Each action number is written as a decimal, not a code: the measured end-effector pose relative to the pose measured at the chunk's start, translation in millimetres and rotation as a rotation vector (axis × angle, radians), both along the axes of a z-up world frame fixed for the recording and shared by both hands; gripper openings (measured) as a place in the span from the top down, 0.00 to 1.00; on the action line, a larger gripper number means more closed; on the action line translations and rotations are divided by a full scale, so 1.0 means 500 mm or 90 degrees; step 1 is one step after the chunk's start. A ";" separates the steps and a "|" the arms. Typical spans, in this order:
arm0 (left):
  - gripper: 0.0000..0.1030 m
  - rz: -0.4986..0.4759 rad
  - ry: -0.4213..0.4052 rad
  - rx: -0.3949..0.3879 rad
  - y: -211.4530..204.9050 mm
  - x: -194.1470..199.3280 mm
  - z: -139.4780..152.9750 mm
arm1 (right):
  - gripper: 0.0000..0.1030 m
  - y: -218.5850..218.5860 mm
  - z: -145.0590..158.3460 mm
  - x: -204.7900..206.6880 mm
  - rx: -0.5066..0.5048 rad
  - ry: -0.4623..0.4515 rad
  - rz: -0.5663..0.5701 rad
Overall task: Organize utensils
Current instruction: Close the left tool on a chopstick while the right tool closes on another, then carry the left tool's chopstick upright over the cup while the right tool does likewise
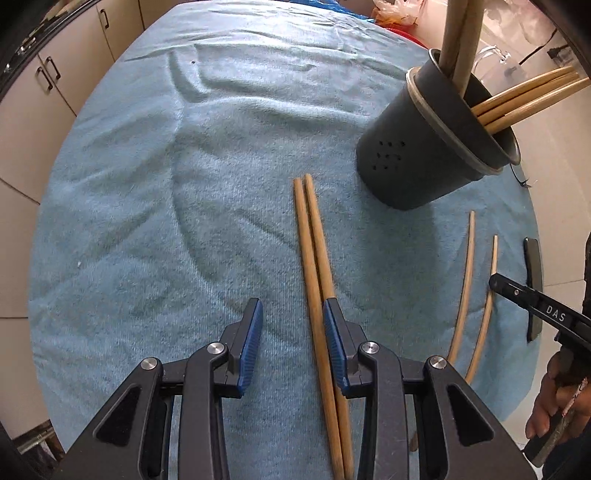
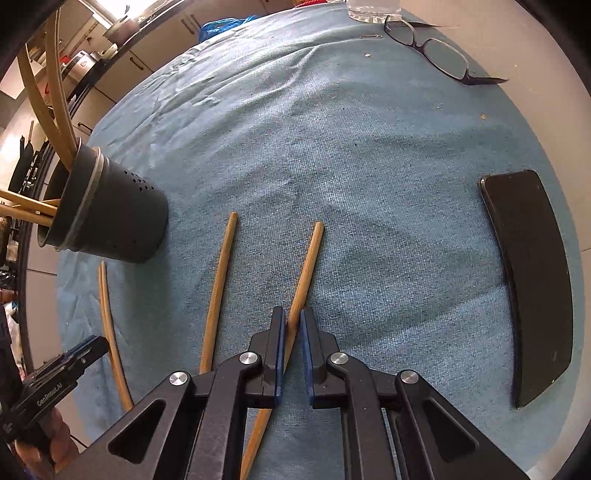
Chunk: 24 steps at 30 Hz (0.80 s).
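A dark perforated utensil holder [image 1: 424,147] with several wooden chopsticks in it stands on the blue towel [image 1: 184,184]; it also shows in the right wrist view [image 2: 118,214]. My left gripper [image 1: 293,321] is open over a pair of chopsticks [image 1: 312,251] lying on the towel; the pair lies against the right pad. My right gripper [image 2: 293,325] is nearly closed around one chopstick [image 2: 306,273] that passes between its pads. A second chopstick [image 2: 219,284] lies just to its left. The same two chopsticks [image 1: 467,280] show in the left wrist view.
A black phone [image 2: 532,288] lies at the towel's right edge. Glasses [image 2: 436,51] and a clear glass [image 2: 373,9] sit at the far side. Cabinets [image 1: 48,74] stand beyond the table on the left. The other gripper shows at each view's edge [image 1: 546,314].
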<state>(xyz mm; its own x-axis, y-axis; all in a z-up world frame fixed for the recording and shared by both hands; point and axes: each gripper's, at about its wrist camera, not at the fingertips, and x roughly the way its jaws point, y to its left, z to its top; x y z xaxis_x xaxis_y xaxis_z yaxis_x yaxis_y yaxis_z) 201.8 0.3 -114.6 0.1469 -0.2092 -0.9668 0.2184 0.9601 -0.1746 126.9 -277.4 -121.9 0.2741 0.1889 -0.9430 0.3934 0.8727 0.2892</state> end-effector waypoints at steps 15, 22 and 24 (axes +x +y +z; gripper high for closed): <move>0.93 0.011 -0.032 0.062 -0.031 0.051 0.003 | 0.92 0.023 0.005 0.028 -0.036 0.012 0.030; 0.94 0.040 -0.060 -0.007 0.005 0.001 0.040 | 0.94 0.005 0.014 0.003 0.015 -0.030 0.013; 0.94 0.047 -0.085 -0.018 0.013 -0.013 0.069 | 0.94 0.004 0.029 -0.009 0.020 -0.053 0.014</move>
